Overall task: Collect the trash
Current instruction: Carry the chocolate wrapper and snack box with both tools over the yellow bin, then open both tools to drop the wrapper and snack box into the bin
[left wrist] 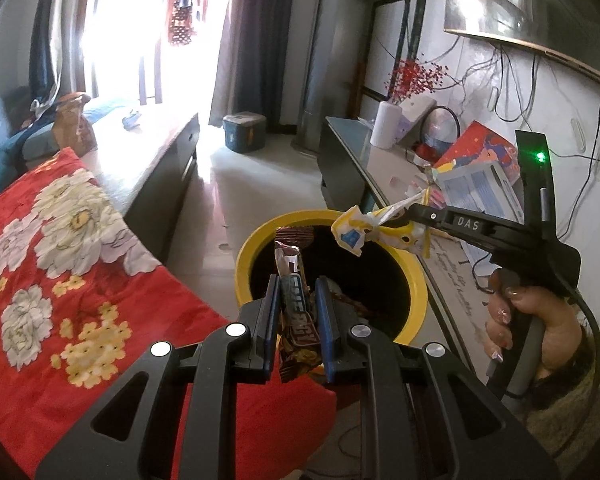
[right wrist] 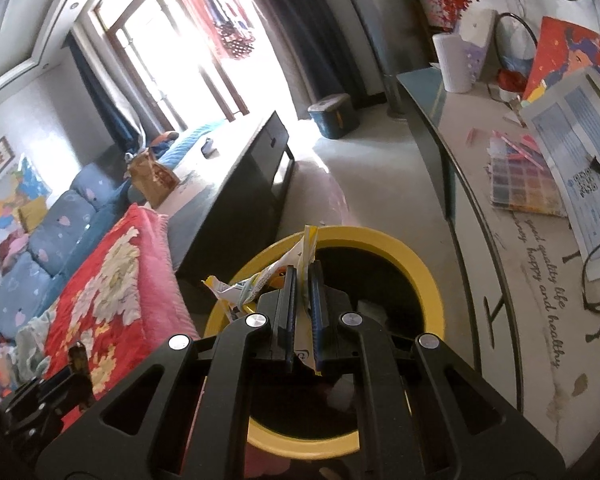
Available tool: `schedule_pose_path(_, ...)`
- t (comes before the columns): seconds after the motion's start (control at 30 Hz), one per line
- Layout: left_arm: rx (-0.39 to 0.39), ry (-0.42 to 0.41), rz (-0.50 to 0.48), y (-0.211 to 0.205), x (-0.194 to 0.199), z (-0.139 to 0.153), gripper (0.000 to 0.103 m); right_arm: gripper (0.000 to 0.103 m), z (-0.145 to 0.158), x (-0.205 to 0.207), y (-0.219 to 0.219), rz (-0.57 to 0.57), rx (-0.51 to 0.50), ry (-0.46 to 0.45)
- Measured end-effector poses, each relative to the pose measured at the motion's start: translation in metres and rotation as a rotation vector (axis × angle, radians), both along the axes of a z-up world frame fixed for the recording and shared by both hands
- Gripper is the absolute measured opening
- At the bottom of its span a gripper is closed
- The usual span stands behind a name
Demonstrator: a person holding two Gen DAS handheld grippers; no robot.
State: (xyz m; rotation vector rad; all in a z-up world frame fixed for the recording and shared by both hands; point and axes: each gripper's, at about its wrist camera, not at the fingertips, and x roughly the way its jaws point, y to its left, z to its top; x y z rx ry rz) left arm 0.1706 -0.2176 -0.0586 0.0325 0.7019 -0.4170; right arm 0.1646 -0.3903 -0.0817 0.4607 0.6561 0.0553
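A red blanket with pale flowers (left wrist: 64,264) fills the left of the left wrist view, its lower edge hidden behind the gripper frame. Beyond it stands a long dark cabinet (left wrist: 156,168), whose far end dissolves in glare from the window (left wrist: 140,28); nothing past the glass can be made out. On the right a glass-topped counter (right wrist: 496,248) carries cursive lettering, papers, a cable and a white vase with red berries (right wrist: 456,60); its right side is cut off by the fisheye edge.

Between blanket and counter sits the yellow-rimmed trash bin (left wrist: 416,276), dark inside. Its contents are mostly in shadow: some pale and brown scraps show at the bottom, too dim to name. Its near rim is covered by gripper arms in both views.

The left gripper (left wrist: 296,292) is clamped on a brown snack wrapper (left wrist: 294,312), which stands upright between the blue pads (left wrist: 325,320) over the bin's near edge; the wrapper's print is only partly legible and its lower end is crumpled behind the jaws. The right gripper (right wrist: 302,280) is pinched tight on a yellow and white wrapper (left wrist: 356,230), whose crumpled free end hangs over the bin's opening near the far rim. In the right wrist view that wrapper (right wrist: 260,284) spills to the left of the jaws. A hand (left wrist: 528,316) grips the right gripper's handle, its sleeve cut off at the frame edge.
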Motion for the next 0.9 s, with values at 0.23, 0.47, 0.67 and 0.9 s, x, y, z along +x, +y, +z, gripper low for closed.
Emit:
schedule_pose_path(0.23, 0.015, 0.017, -0.032, -0.019, 0.008, -0.012, 0.018, 0.004, -0.012, -0.001, -0.012, -0.025, 0.006, 0.025)
schedule_pose_path(0.47, 0.025, 0.041, -0.058, -0.035, 0.020, -0.024, 0.018, 0.005, -0.023, -0.001, -0.021, -0.043, 0.017, 0.063)
schedule_pose_path(0.67, 0.035, 0.073, -0.084, -0.048, 0.035, -0.038, 0.018, 0.008, -0.031, 0.001, -0.023, -0.042, 0.039, 0.089)
schedule_pose_path(0.9, 0.022, 0.111, -0.090, -0.056, 0.055, -0.053, 0.038, 0.013, -0.033, -0.004, -0.024, -0.035, 0.062, 0.100)
